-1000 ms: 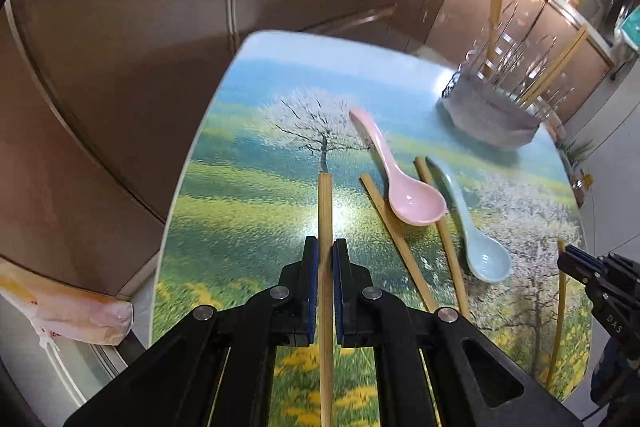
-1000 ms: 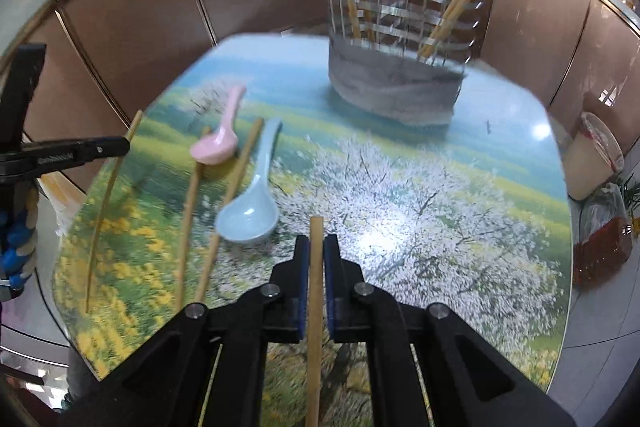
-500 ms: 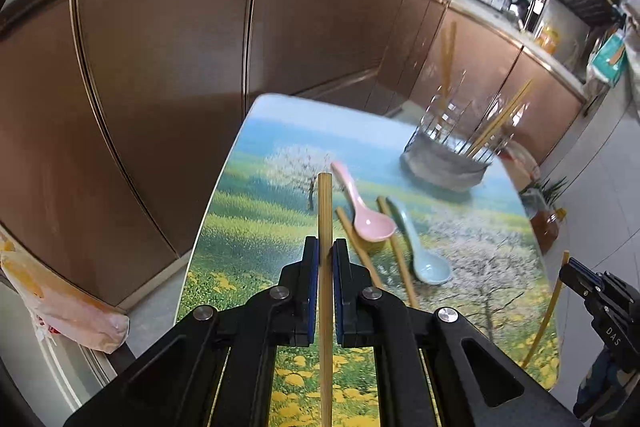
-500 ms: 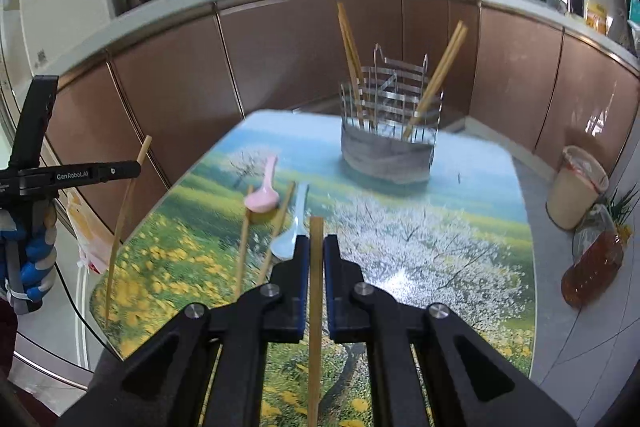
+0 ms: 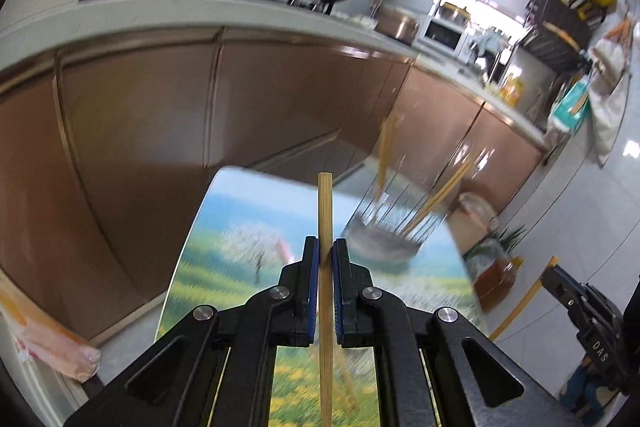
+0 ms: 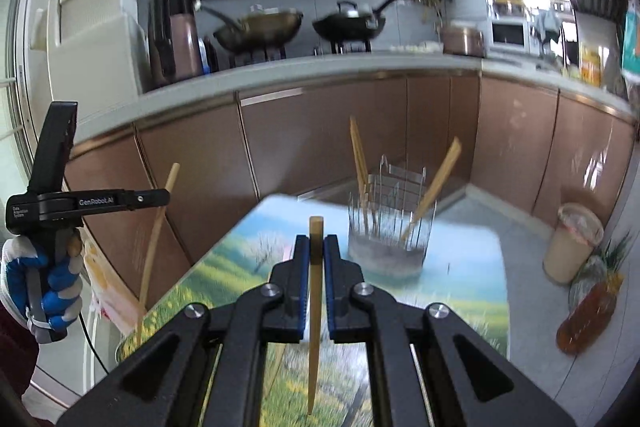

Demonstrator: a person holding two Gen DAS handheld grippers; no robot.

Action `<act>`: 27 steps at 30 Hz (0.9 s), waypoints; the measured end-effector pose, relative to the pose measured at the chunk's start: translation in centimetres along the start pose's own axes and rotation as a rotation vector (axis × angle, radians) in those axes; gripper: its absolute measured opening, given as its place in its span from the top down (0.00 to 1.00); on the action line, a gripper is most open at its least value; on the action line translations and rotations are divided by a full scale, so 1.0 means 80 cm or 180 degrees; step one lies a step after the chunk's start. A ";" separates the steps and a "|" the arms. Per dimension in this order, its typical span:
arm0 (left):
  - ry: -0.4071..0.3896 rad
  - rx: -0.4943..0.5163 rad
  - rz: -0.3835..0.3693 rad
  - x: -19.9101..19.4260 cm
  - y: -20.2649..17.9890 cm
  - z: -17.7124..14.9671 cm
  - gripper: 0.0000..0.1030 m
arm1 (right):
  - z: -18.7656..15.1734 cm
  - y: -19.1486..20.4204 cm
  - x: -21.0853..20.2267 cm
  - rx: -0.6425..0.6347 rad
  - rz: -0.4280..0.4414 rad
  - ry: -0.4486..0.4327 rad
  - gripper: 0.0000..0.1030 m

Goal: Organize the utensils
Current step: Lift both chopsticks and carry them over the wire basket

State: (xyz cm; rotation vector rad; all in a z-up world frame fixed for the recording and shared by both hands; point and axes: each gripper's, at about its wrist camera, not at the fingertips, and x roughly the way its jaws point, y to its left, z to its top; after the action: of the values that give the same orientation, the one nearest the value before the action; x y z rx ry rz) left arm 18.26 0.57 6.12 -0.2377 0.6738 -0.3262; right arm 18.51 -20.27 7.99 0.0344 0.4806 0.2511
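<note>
My left gripper (image 5: 325, 247) is shut on a wooden chopstick (image 5: 325, 211) and holds it high above the table, pointing towards the wire utensil holder (image 5: 380, 239). My right gripper (image 6: 316, 245) is shut on another wooden chopstick (image 6: 315, 291), also raised and facing the utensil holder (image 6: 386, 239), which has several chopsticks standing in it. The left gripper with its chopstick (image 6: 154, 239) shows at the left of the right wrist view; the right gripper (image 5: 554, 273) shows at the right of the left wrist view. The spoons are mostly hidden behind the jaws.
The table (image 6: 464, 267) has a landscape-print top and stands before brown kitchen cabinets (image 6: 312, 139). Pans (image 6: 260, 27) sit on the counter behind. A bin (image 6: 576, 243) and a plant stand on the floor at the right.
Both grippers have risen well above the table and tilted up, each still holding its chopstick. The spoons and loose chopsticks have dropped out of sight behind the jaws.
</note>
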 end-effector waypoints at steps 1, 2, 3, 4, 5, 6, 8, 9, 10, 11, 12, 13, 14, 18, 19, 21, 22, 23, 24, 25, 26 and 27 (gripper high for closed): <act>-0.0040 -0.0002 -0.0035 0.000 -0.005 0.011 0.94 | 0.016 -0.001 -0.001 -0.0027 -0.0004 -0.0060 0.94; -0.0095 -0.0004 -0.0085 0.001 -0.012 0.026 0.94 | 0.032 -0.003 -0.002 -0.0051 -0.0012 -0.0122 0.94; -0.0130 -0.0006 -0.0116 0.002 -0.018 0.036 0.94 | 0.042 -0.005 -0.002 -0.0063 -0.0019 -0.0157 0.94; -0.0185 -0.0009 -0.0168 0.005 -0.026 0.051 0.94 | 0.059 -0.007 -0.001 -0.0080 -0.0029 -0.0216 0.94; -0.0229 -0.0004 -0.0203 0.008 -0.033 0.064 0.94 | 0.076 -0.011 0.001 -0.0094 -0.0039 -0.0274 0.94; -0.0279 0.0008 -0.0236 0.012 -0.041 0.077 0.94 | 0.090 -0.013 0.003 -0.0109 -0.0045 -0.0323 0.94; -0.0358 0.0020 -0.0315 0.026 -0.058 0.102 0.94 | 0.117 -0.020 0.009 -0.0138 -0.0057 -0.0422 0.94; -0.0388 0.0024 -0.0347 0.034 -0.066 0.115 0.94 | 0.125 -0.023 0.012 -0.0144 -0.0060 -0.0452 0.94; -0.0422 0.0032 -0.0367 0.044 -0.074 0.127 0.94 | 0.139 -0.028 0.018 -0.0153 -0.0068 -0.0502 0.94; -0.0449 0.0035 -0.0392 0.053 -0.080 0.136 0.94 | 0.153 -0.034 0.024 -0.0154 -0.0075 -0.0557 0.94; -0.0472 0.0034 -0.0426 0.064 -0.088 0.146 0.94 | 0.159 -0.037 0.027 -0.0152 -0.0081 -0.0586 0.94; -0.0506 0.0031 -0.0458 0.079 -0.097 0.159 0.94 | 0.170 -0.043 0.036 -0.0146 -0.0087 -0.0626 0.94; -0.0531 0.0037 -0.0467 0.085 -0.101 0.164 0.94 | 0.179 -0.050 0.045 -0.0150 -0.0106 -0.0656 0.94; -0.0731 0.0106 -0.0386 0.127 -0.124 0.190 0.94 | 0.195 -0.080 0.076 -0.0104 -0.0138 -0.0727 0.94; -0.0791 0.0116 -0.0362 0.140 -0.130 0.195 0.94 | 0.197 -0.091 0.088 -0.0086 -0.0154 -0.0740 0.94; -0.0844 0.0089 -0.0375 0.166 -0.137 0.201 0.94 | 0.196 -0.104 0.102 -0.0068 -0.0186 -0.0744 0.94; -0.0867 0.0081 -0.0361 0.177 -0.138 0.203 0.94 | 0.194 -0.114 0.113 -0.0054 -0.0199 -0.0743 0.94; -0.0902 0.0062 -0.0335 0.193 -0.140 0.202 0.94 | 0.191 -0.122 0.124 -0.0042 -0.0214 -0.0743 0.94; -0.0915 0.0036 -0.0336 0.202 -0.140 0.200 0.94 | 0.187 -0.129 0.131 -0.0036 -0.0224 -0.0743 0.94; -0.0922 -0.0024 -0.0352 0.220 -0.140 0.197 0.94 | 0.184 -0.134 0.138 -0.0022 -0.0220 -0.0739 0.94; -0.0933 -0.0049 -0.0339 0.227 -0.139 0.191 0.94 | 0.179 -0.138 0.143 -0.0008 -0.0211 -0.0735 0.94; -0.0961 -0.0079 -0.0293 0.242 -0.138 0.184 0.94 | 0.173 -0.144 0.152 0.0012 -0.0204 -0.0734 0.94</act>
State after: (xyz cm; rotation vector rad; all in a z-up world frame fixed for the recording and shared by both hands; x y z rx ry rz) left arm 39.58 -15.19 9.77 -0.3346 0.3699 -0.3615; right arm 37.93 -28.04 13.70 0.0509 0.2523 0.1807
